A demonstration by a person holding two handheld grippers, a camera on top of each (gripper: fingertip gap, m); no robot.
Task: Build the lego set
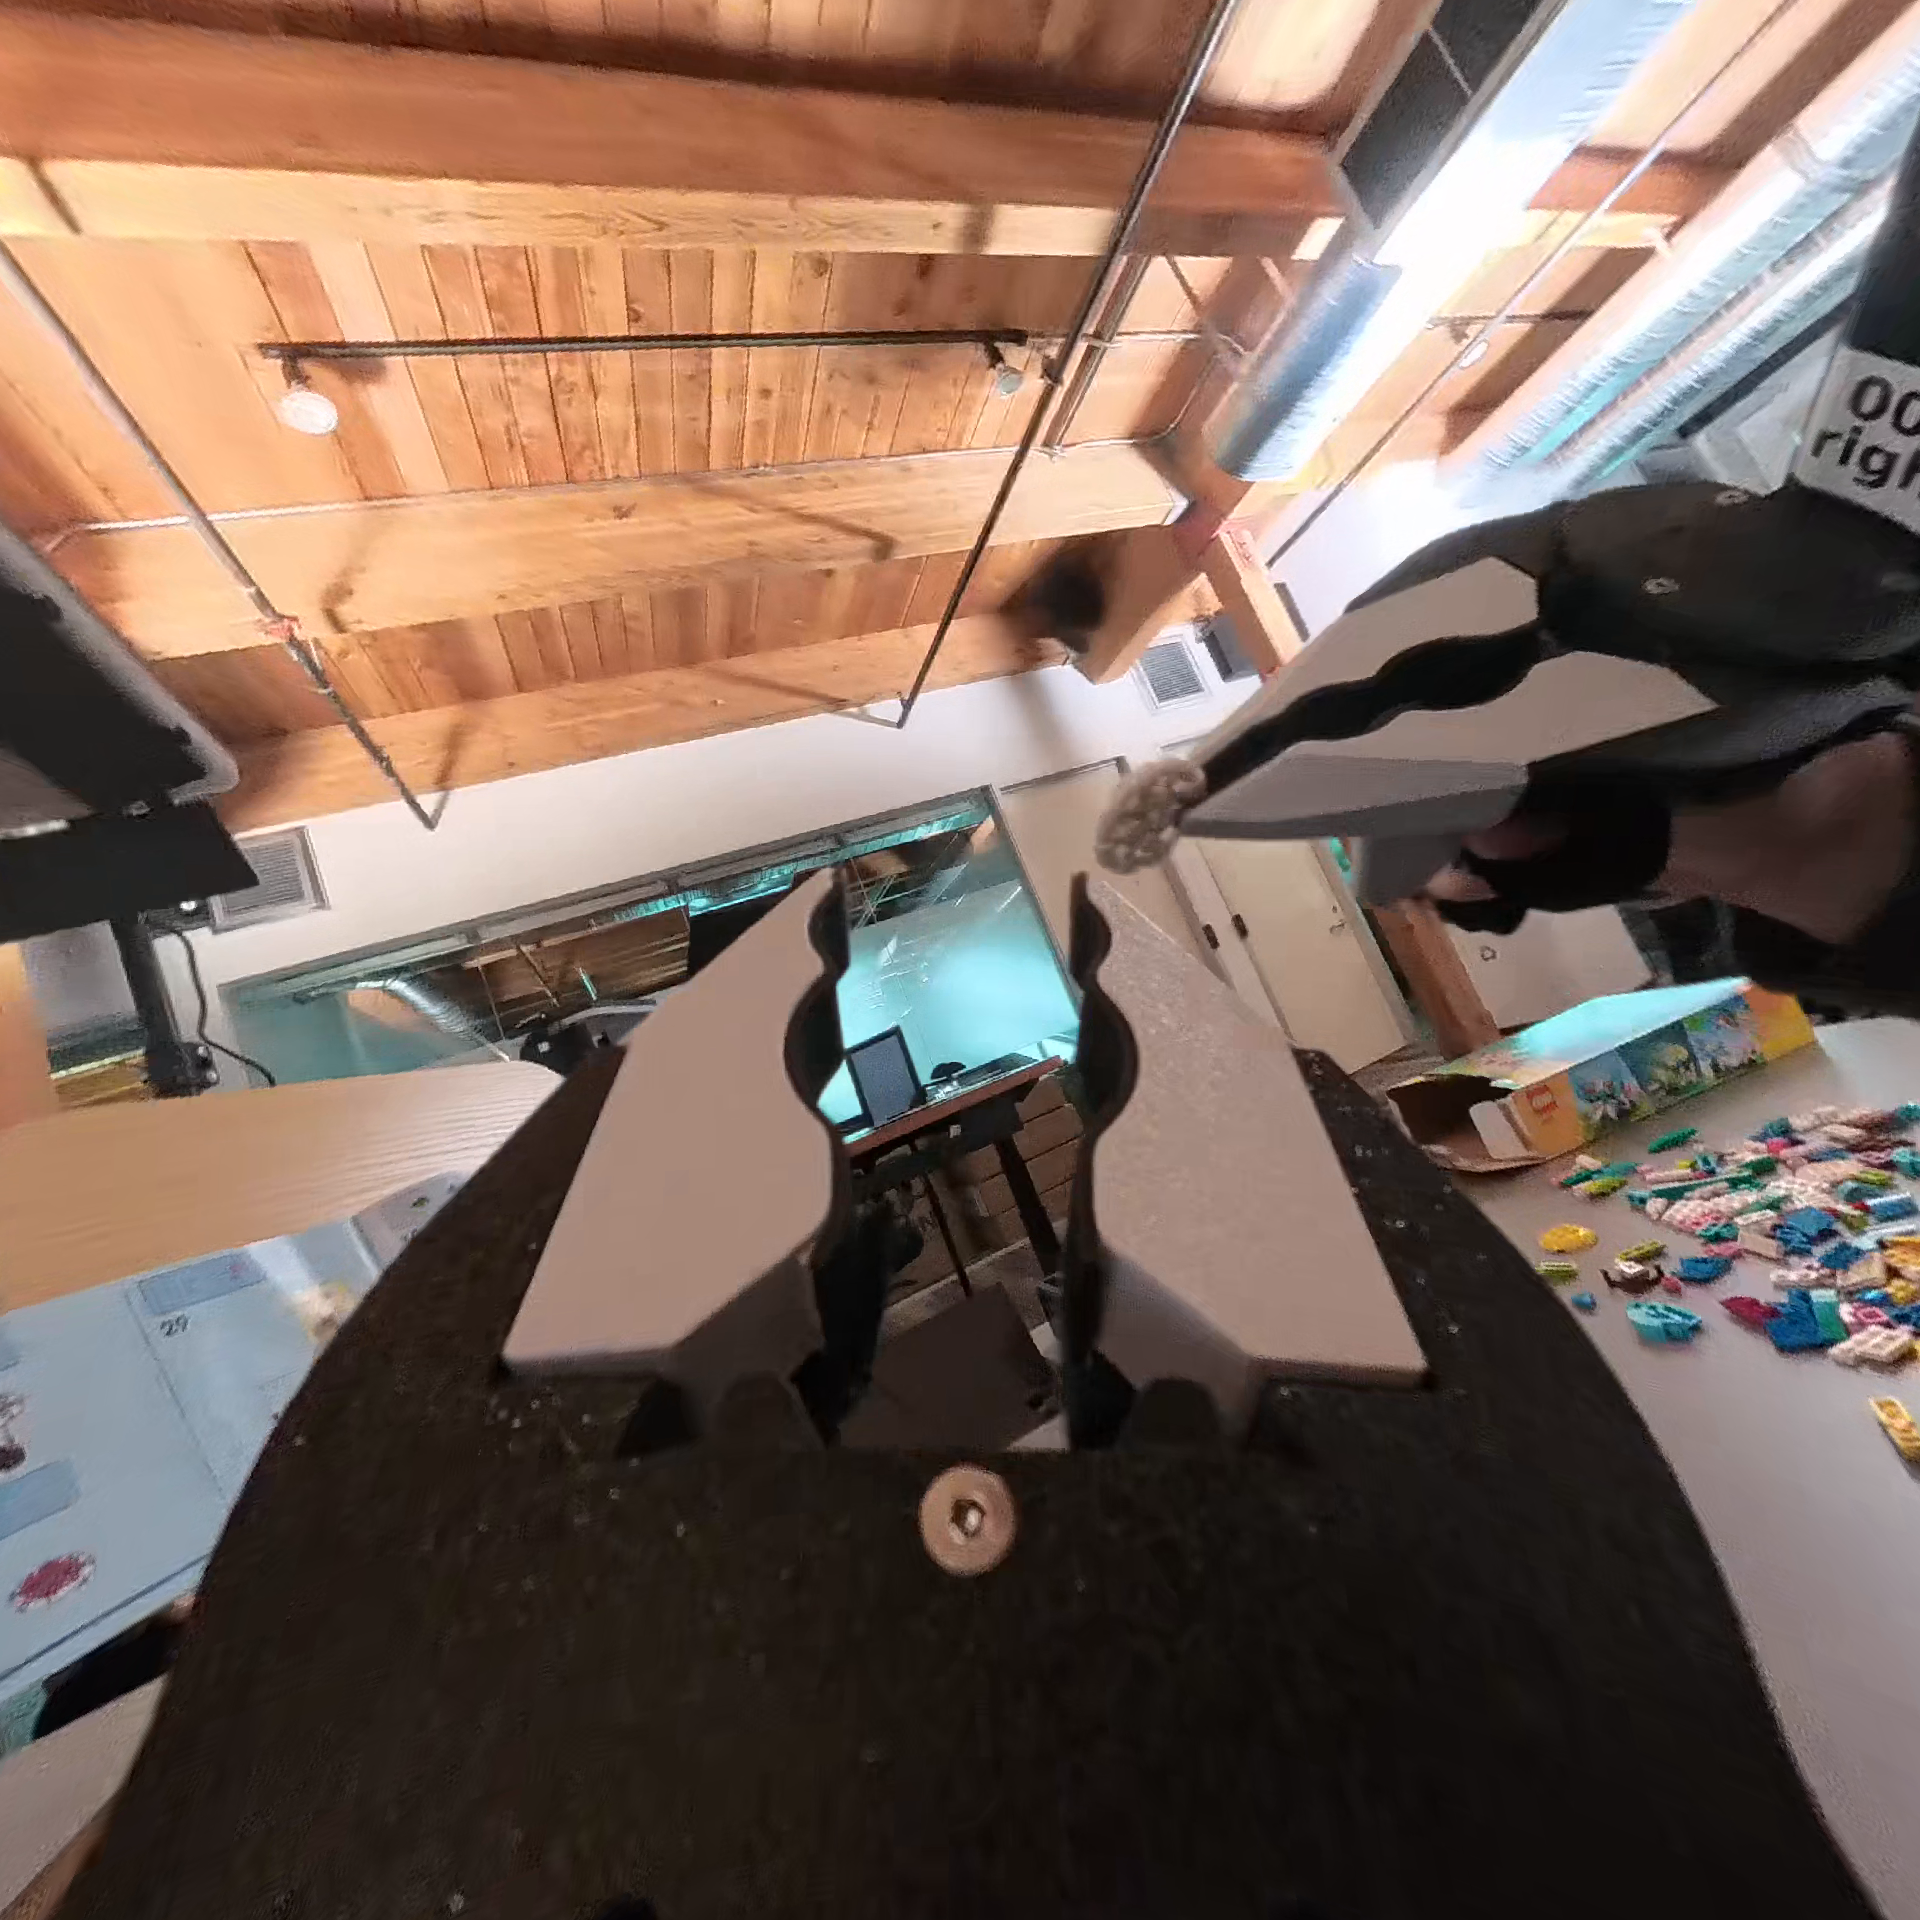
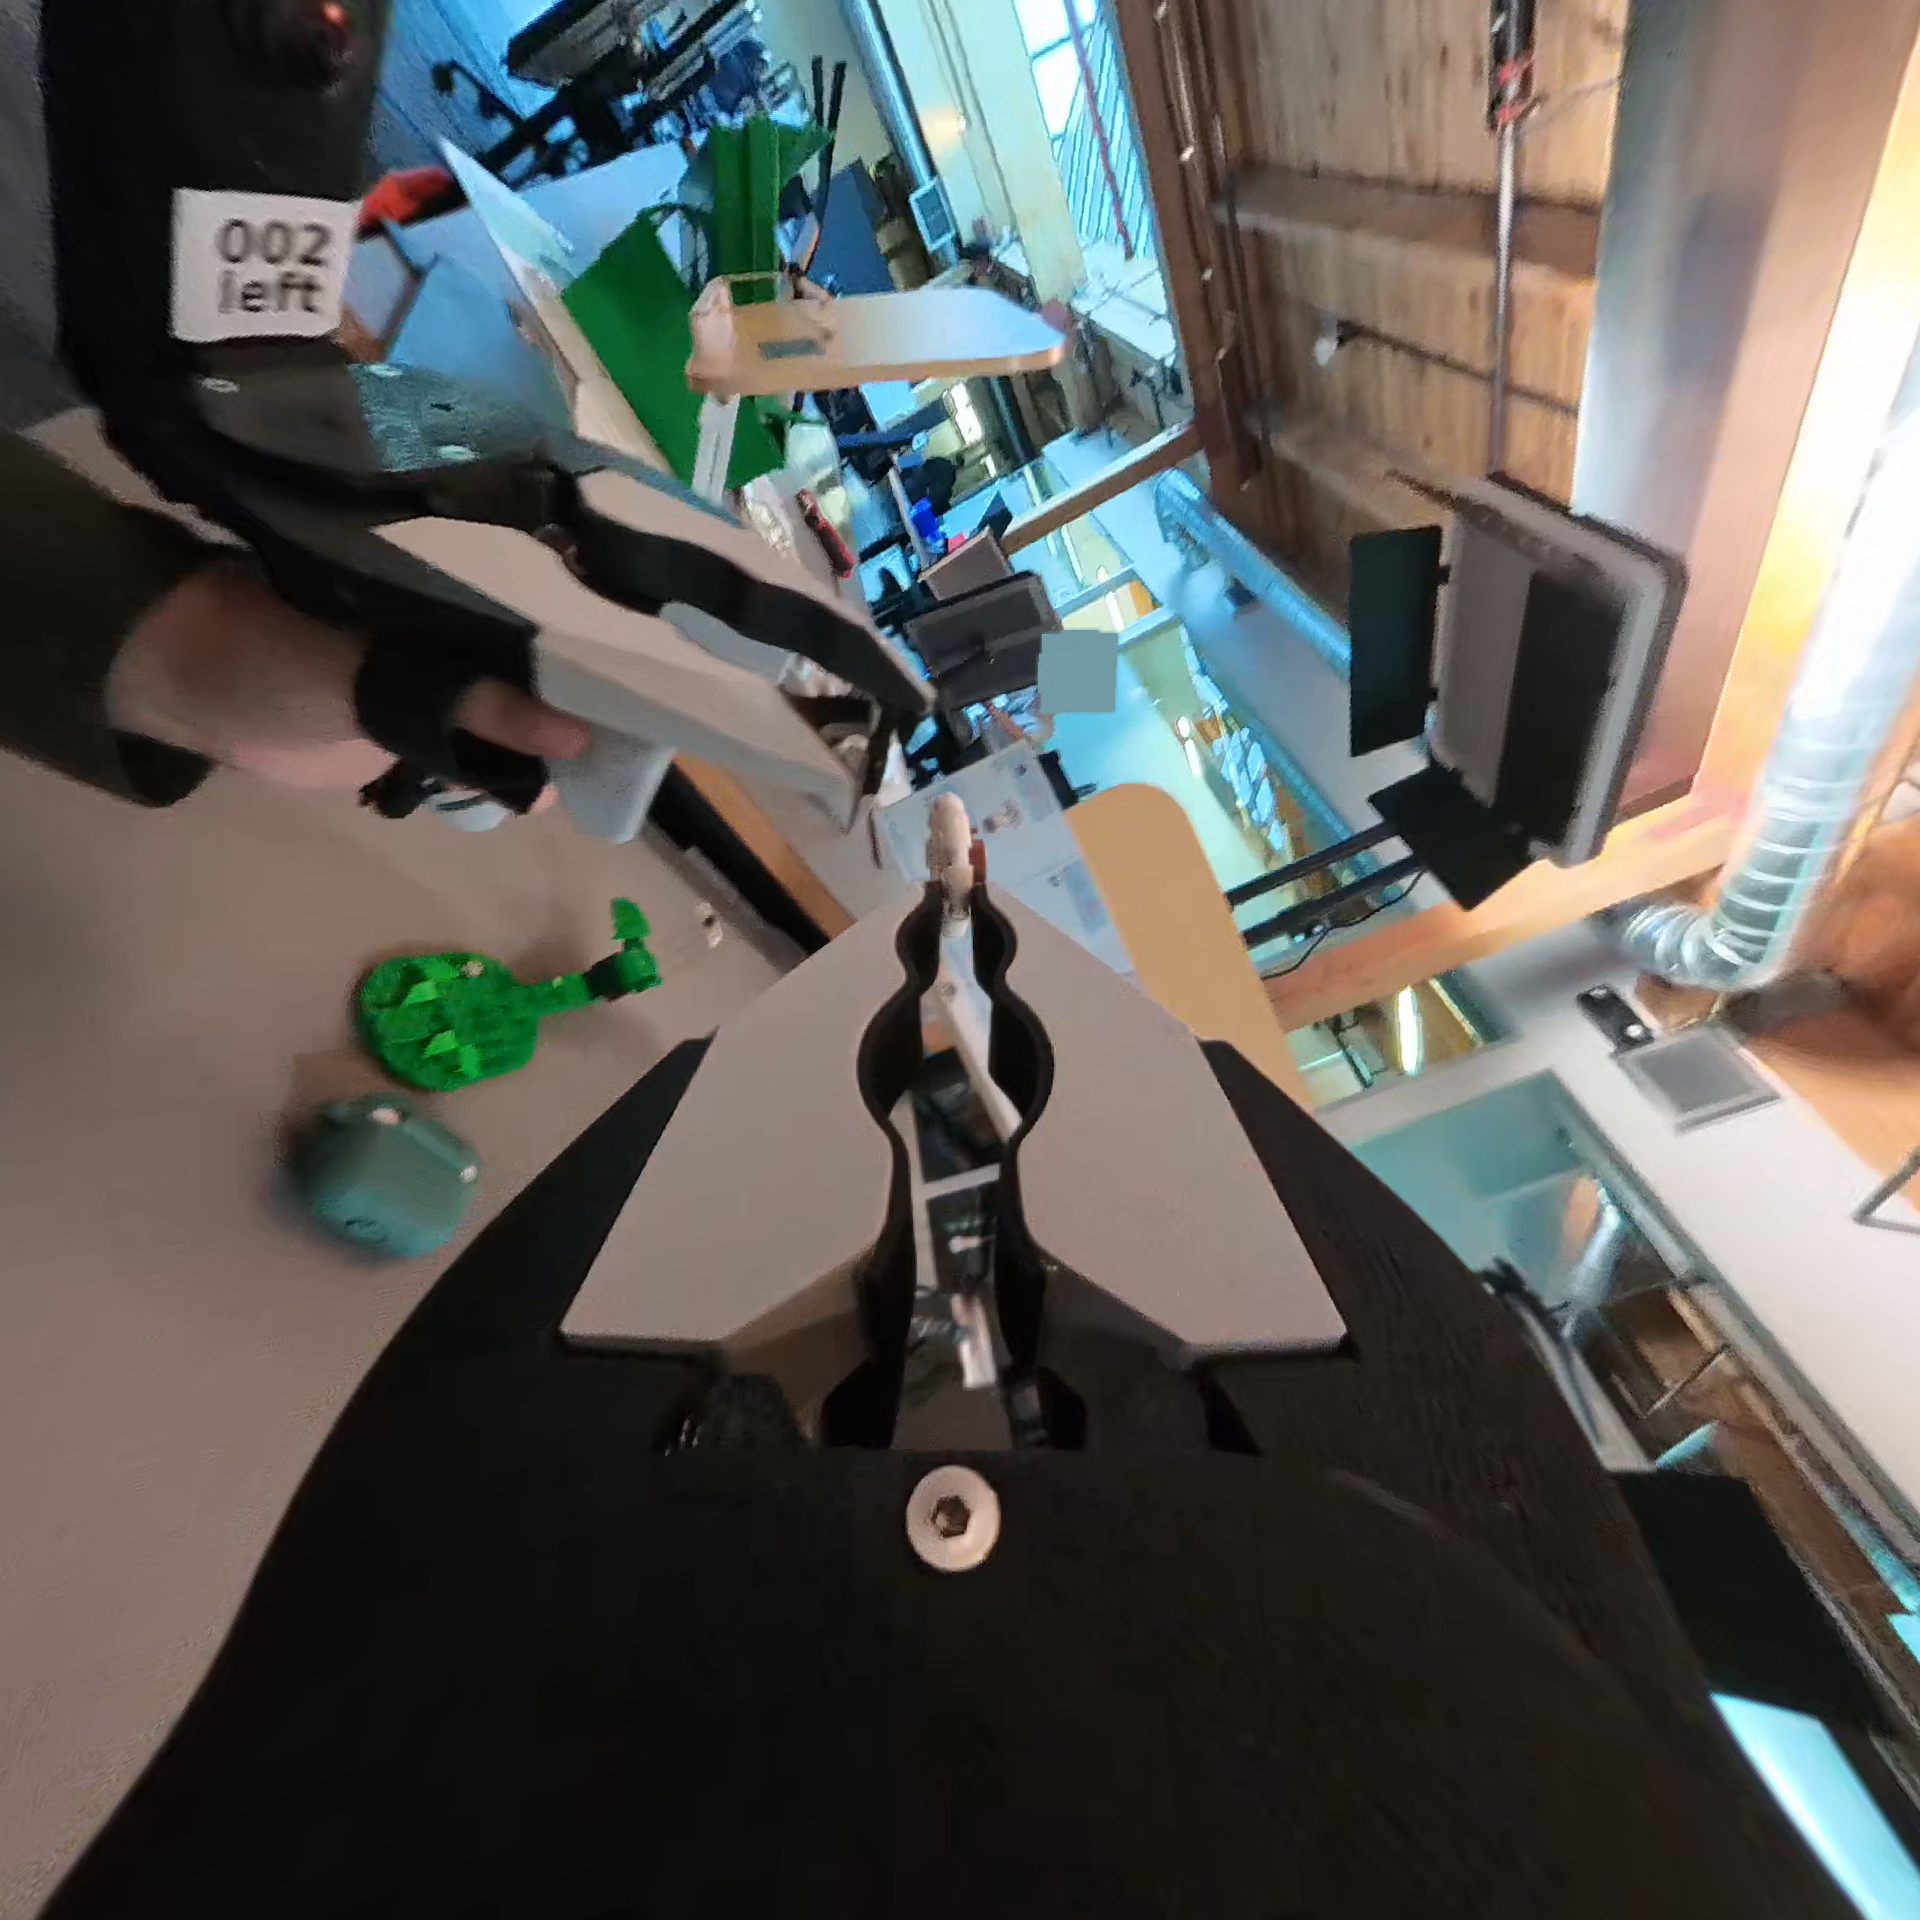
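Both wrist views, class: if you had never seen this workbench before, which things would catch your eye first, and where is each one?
First, the right gripper, raised off the table, pinching a small pale round lego piece at its fingertips, with the left gripper open and empty close beside it. Next, the bright green lego build lying on the table beside a teal rounded piece. Lastly, the pile of colourful loose bricks in front of the opened lego box.
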